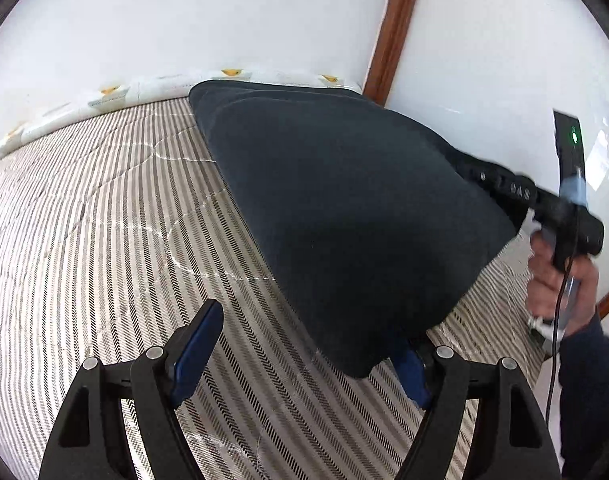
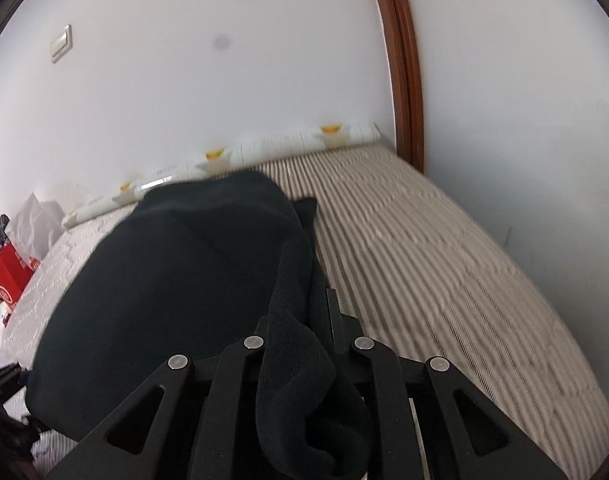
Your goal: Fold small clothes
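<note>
A dark, almost black garment (image 1: pixel 336 208) hangs lifted and tented over a striped bedcover (image 1: pixel 104 220). My right gripper (image 2: pixel 304 312) is shut on one edge of it; ribbed dark cloth (image 2: pixel 296 380) bunches between the fingers and hides the pads. In the left wrist view the right gripper (image 1: pixel 476 176) reaches in from the right, held by a person's hand (image 1: pixel 560 284). My left gripper (image 1: pixel 304 332) stands open low over the bedcover. The garment's lowest corner (image 1: pixel 356 360) droops over its right blue pad (image 1: pixel 410 372); the left pad (image 1: pixel 200 344) is bare.
A white patterned roll (image 1: pixel 164 84) lies along the white wall at the bed's far edge. A brown wooden frame (image 1: pixel 392 28) rises at the right corner. A red box (image 2: pixel 8 276) and loose bags sit off the bed's left side. Striped bedcover (image 2: pixel 444 272) stretches right of the garment.
</note>
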